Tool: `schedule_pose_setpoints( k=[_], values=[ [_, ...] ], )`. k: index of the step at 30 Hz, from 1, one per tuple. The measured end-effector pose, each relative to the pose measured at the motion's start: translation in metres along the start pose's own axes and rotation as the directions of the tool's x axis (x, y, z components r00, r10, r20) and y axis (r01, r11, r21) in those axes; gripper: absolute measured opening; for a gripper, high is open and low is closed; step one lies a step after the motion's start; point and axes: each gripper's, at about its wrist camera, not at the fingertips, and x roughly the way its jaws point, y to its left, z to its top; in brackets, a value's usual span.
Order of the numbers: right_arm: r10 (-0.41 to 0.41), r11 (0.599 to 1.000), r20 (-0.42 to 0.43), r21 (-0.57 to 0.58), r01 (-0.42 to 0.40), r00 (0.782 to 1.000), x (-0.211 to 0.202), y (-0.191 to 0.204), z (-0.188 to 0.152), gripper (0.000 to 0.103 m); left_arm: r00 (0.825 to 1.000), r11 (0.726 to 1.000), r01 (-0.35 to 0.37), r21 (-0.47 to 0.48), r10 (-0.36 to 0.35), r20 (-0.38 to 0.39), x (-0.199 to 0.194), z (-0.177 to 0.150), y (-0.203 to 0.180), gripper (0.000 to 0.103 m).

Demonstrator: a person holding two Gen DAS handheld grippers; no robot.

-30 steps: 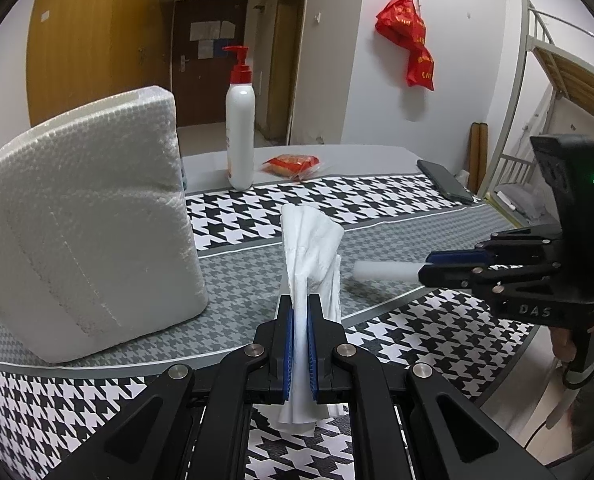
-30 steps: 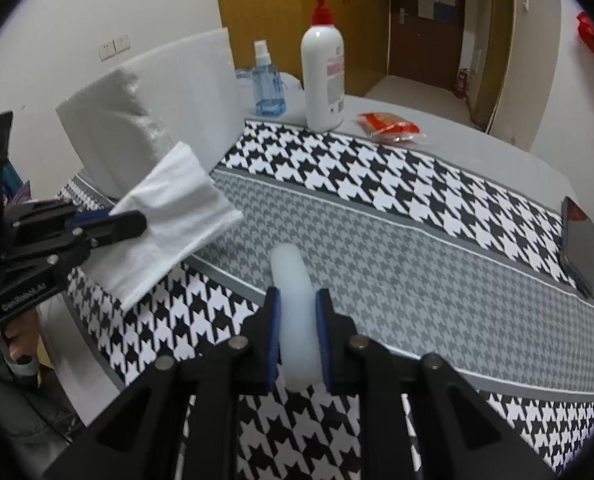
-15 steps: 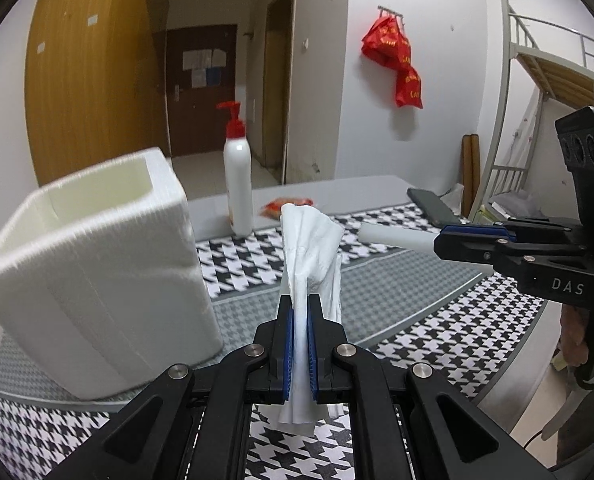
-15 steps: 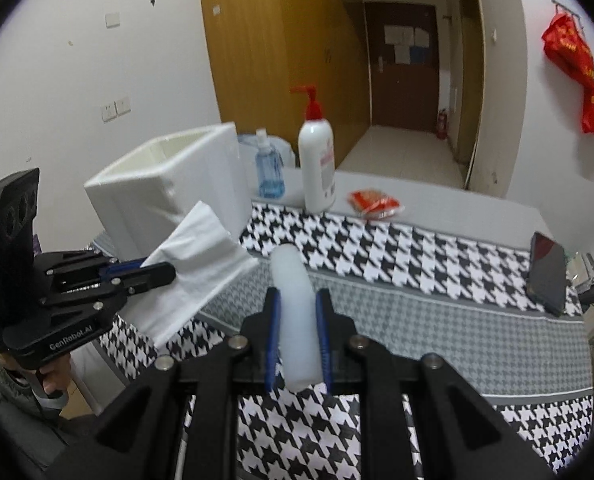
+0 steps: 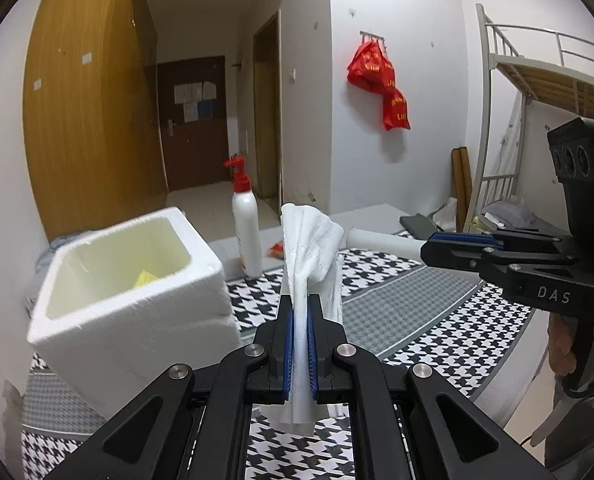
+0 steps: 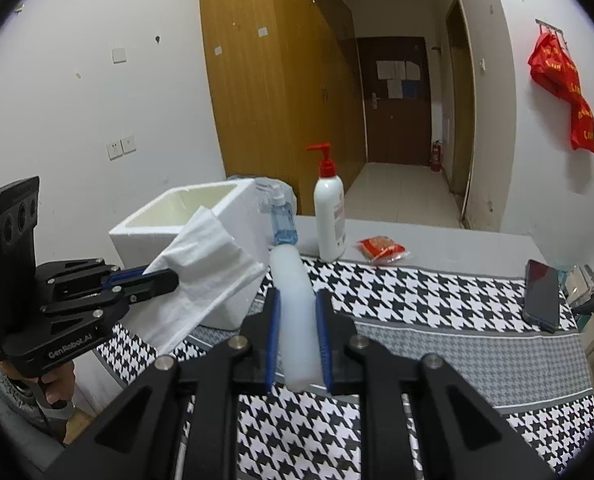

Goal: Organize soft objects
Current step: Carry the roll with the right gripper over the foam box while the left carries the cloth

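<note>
Currently the left gripper (image 5: pixel 300 340) is clenching a white tissue (image 5: pixel 311 256), pinched between its blue pads, with the sheet fanning up above the fingertips and a short tail hanging below them. In the right wrist view the same left gripper (image 6: pixel 159 278) is sitting in front of the foam box (image 6: pixel 201 240), and the tissue (image 6: pixel 201 276) is draping over the box's front face, so the box is the landmark here.

The right gripper (image 6: pixel 298 340) is grasping a white foam cylinder (image 6: pixel 295 308), jaws closed on its sides, with the cylinder pointing forward toward the box's right corner. From the left wrist view the right gripper (image 5: pixel 457 246) is coming in from the right of the box, with the cylinder (image 5: pixel 381 240) sticking out horizontally, its tip just beside the tissue top.

The foam box (image 5: pixel 129 292) is standing open side up on the counter (image 6: pixel 437 320), which is wearing a houndstooth cloth. Something yellow (image 5: pixel 145 278) is lying inside the box; can't tell what it is.

Behind the box a blue spray bottle (image 6: pixel 283 220) is standing close to its back right corner. A white pump bottle (image 6: pixel 329 216) with a red head is standing further right of the box. A red snack packet (image 6: pixel 381 248) is lying right of the pump bottle. A dark phone (image 6: pixel 541 294) is lying well apart from the box, at the far right edge of the counter.
</note>
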Motion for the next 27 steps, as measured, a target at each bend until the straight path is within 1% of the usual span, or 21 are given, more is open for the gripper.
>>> schedule_pose_setpoints(
  k=[5, 10, 16, 21, 27],
  values=[
    [-0.001, 1.0, 0.028, -0.009, 0.001, 1.0, -0.003, 0.016, 0.005, 0.021, 0.999, 1.0, -0.008, 0.02, 0.007, 0.038, -0.016, 0.003, 0.008, 0.007],
    [0.005, 1.0, 0.054, -0.014, -0.005, 0.999, -0.006, 0.029, 0.009, 0.021, 0.997, 0.999, -0.033, 0.03, 0.031, 0.077, -0.03, 0.006, 0.015, 0.007],
    [0.009, 1.0, 0.087, -0.02, -0.007, 0.996, -0.009, 0.045, 0.017, 0.021, 0.99, 0.997, -0.075, 0.012, 0.073, 0.118, -0.048, 0.006, 0.027, 0.007],
    [-0.019, 0.999, 0.111, -0.034, 0.023, 0.994, -0.008, 0.058, 0.021, 0.021, 0.985, 0.994, -0.11, -0.011, 0.111, 0.129, -0.052, 0.005, 0.036, 0.007],
    [0.007, 0.998, 0.124, -0.063, 0.001, 0.992, -0.004, 0.075, 0.026, 0.021, 0.978, 0.989, -0.147, -0.028, 0.15, 0.147, -0.062, 0.004, 0.045, 0.007]
  ],
)
